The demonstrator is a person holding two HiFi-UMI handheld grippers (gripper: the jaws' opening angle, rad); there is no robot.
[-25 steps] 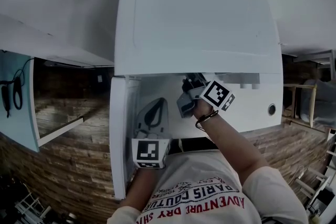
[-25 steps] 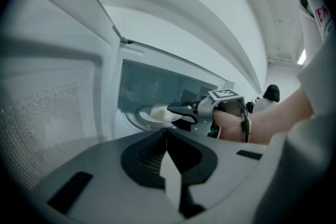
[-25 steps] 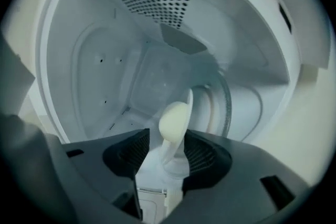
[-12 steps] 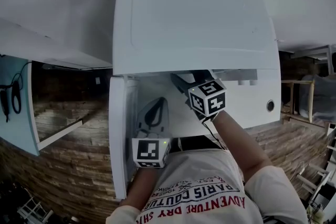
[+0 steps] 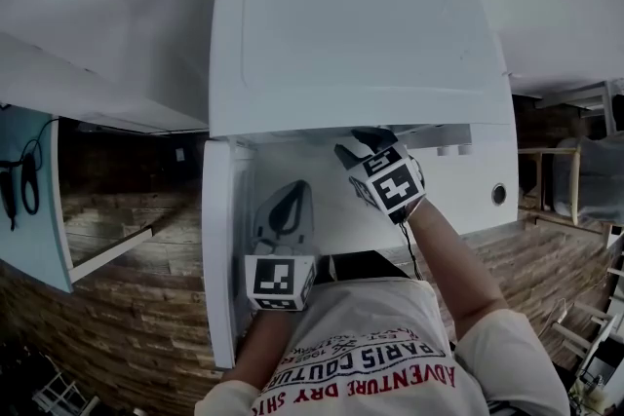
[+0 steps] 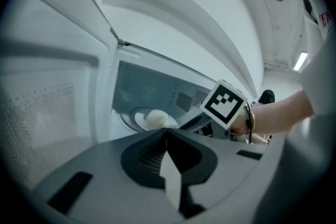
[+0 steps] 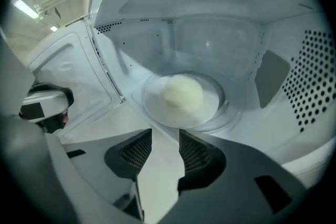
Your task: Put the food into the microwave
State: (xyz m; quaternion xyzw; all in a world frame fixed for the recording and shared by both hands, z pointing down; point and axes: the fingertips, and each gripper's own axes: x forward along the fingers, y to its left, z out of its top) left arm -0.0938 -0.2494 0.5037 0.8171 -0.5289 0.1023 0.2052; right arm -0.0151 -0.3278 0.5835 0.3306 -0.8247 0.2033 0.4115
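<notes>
Find food [image 7: 182, 93] centred on plate [image 7: 214, 107] inside microwave [image 5: 361, 44]; judged set mid-plate for even turning. Read right gripper [image 7: 165, 136] at the opening, aimed down at the plate, fingers closing with nothing between them: judged release done, food delivered. Read left gripper [image 6: 166, 131] beside open door [image 5: 222, 248], fingers together, empty; likely parked there to push it shut.
</notes>
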